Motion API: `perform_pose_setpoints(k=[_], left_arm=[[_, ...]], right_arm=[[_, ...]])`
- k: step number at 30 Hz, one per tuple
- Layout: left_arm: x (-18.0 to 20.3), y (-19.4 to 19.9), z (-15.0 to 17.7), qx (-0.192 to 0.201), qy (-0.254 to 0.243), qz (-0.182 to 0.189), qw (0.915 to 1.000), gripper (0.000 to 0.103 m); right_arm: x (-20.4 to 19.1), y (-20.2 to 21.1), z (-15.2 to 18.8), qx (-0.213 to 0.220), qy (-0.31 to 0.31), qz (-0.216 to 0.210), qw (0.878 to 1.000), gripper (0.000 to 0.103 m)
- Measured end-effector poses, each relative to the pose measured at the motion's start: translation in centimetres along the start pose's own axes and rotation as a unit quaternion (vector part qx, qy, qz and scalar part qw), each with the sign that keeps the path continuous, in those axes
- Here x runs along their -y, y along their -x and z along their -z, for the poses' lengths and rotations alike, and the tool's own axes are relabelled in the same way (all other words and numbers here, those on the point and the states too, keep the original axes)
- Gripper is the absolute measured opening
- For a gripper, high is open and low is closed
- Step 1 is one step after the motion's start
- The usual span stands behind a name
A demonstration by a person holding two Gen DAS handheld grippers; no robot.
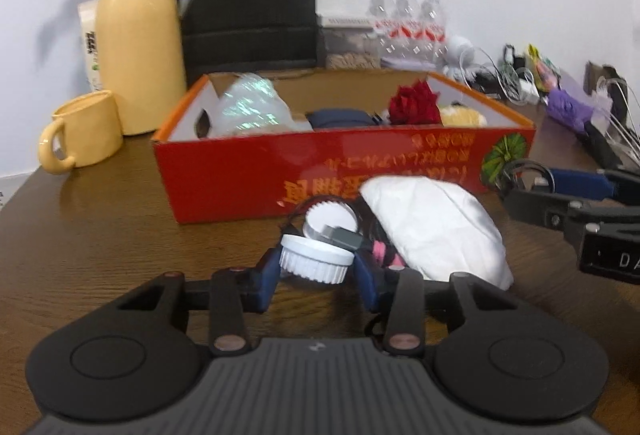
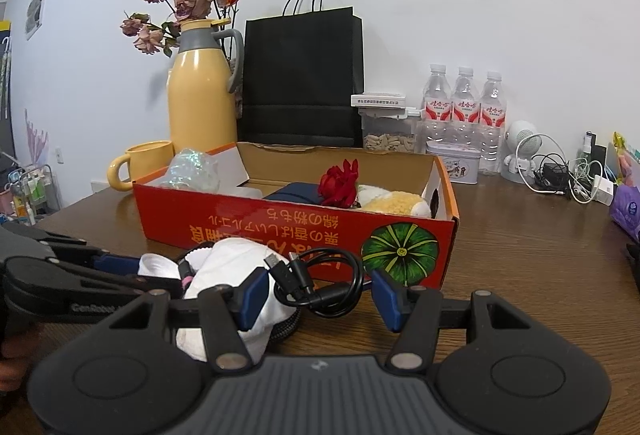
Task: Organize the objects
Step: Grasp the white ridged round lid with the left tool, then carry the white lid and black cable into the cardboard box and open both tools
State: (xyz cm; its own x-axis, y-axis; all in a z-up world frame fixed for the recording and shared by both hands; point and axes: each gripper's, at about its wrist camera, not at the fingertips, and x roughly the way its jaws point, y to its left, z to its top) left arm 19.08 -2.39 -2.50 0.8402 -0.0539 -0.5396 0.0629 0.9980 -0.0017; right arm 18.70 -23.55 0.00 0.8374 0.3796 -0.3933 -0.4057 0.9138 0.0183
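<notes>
Where bottles [image 2: 464, 111] stand: three.

Glossy wood-grain table [image 2: 520, 267], printed red cardboard box [image 2: 256, 223], ribbed white plastic cap [image 1: 314, 261], soft white cloth [image 1: 436, 227], smooth black rubbery cable [image 2: 324, 279], glossy yellow jug [image 2: 200, 99], matt black paper bag [image 2: 304, 75].

Brown wooden bench [image 2: 520, 255] carrying red box [image 2: 248, 223]; yellow mug [image 2: 140, 163], thermos [image 2: 200, 95], water bottles [image 2: 464, 107] standing behind.
</notes>
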Motion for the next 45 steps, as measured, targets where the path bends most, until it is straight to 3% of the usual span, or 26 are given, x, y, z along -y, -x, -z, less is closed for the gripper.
perform_pose_setpoints(k=[18, 31, 38, 45], left_arm=[[-0.3, 3.0, -0.2, 0.077, 0.016, -0.029, 0.9965, 0.041], [0.0, 4.5, -7.9, 0.167, 0.023, -0.032, 0.9851, 0.041], [-0.9, 1.3, -11.9, 0.168, 0.057, -0.045, 0.9832, 0.041], [-1.2, -2.9, -13.2, 0.145, 0.064, -0.056, 0.9857, 0.041]], right_arm=[[-0.5, 0.6, -0.3, 0.022, 0.01, 0.001, 1.0, 0.056], [-2.1, -0.6, -7.0, 0.08, 0.025, -0.001, 0.996, 0.056], [-2.4, -4.7, -10.2, 0.076, 0.016, 0.01, 0.997, 0.056], [-1.6, -9.1, -11.1, 0.06, 0.007, 0.022, 0.998, 0.056]])
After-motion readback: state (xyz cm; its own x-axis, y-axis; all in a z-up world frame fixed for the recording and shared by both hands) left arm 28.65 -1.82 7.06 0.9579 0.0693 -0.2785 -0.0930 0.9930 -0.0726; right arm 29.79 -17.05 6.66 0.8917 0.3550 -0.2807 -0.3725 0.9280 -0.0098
